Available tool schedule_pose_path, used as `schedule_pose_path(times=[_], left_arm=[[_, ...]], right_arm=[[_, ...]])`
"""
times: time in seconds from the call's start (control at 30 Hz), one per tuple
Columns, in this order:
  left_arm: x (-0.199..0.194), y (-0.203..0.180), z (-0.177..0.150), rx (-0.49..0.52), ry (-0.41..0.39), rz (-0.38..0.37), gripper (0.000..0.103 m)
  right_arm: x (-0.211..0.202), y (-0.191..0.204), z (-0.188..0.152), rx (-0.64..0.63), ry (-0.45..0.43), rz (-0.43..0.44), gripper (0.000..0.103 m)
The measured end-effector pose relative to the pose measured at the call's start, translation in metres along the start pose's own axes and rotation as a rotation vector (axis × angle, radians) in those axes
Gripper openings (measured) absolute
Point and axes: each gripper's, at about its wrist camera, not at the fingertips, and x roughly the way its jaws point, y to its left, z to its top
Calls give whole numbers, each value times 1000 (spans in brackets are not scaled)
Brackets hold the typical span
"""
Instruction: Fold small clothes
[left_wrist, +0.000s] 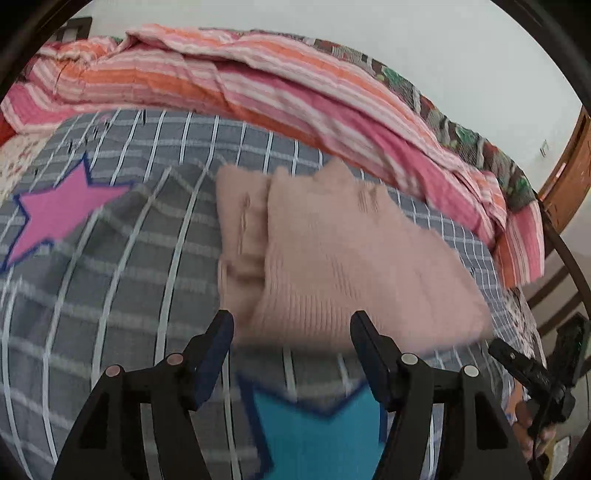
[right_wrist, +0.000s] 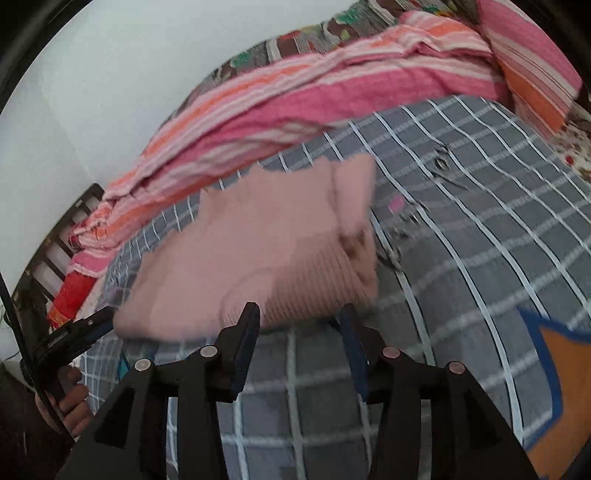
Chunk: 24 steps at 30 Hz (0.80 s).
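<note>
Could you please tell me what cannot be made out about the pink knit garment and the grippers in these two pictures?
- Pink knit garment: motion blur in both wrist views hides its fold lines and near hem.
- Left gripper, right gripper: jaws apart; blur hides whether the pads touch fabric.

A home bedroom: a bed spread with a grey white-checked cover (left_wrist: 110, 258) bearing star patches, a crumpled pink-and-orange striped blanket (left_wrist: 258, 85) along its far edge, against a plain white wall (right_wrist: 110, 74).

Pink knit garment (left_wrist: 332, 251) motion-blurred, teal star patch (left_wrist: 317, 435) cut off
</note>
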Motion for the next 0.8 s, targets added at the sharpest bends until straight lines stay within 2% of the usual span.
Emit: schedule_pose_path(times=[0.17, 0.27, 0.37, 0.57, 0.63, 0.7, 0.73, 0.77, 0.8], left_arm=[[8, 13, -19, -98, 42, -100, 64], [15, 16, -18, -129, 21, -129, 65], [28, 20, -14, -182, 5, -180, 67], [49, 17, 4, -217, -11, -166, 65], [53, 17, 8, -222, -16, -149, 55], [58, 20, 12, -239, -6, -114, 31], [60, 23, 13, -255, -1, -112, 27], [61, 26, 13, -261, 4, -125, 21], [62, 27, 14, -257, 15, -142, 12]], right_arm=[[6, -9, -8, 73, 26, 40, 48], [14, -9, -4, 107, 27, 55, 54], [24, -11, 4, 153, 22, 53, 54], [42, -21, 20, 283, 1, 58, 53], [48, -23, 25, 307, 1, 36, 46], [54, -24, 29, 323, 1, 8, 33], [56, -24, 30, 326, 4, 4, 18], [60, -24, 32, 329, 20, 31, 11], [60, -25, 32, 334, 24, 37, 11]])
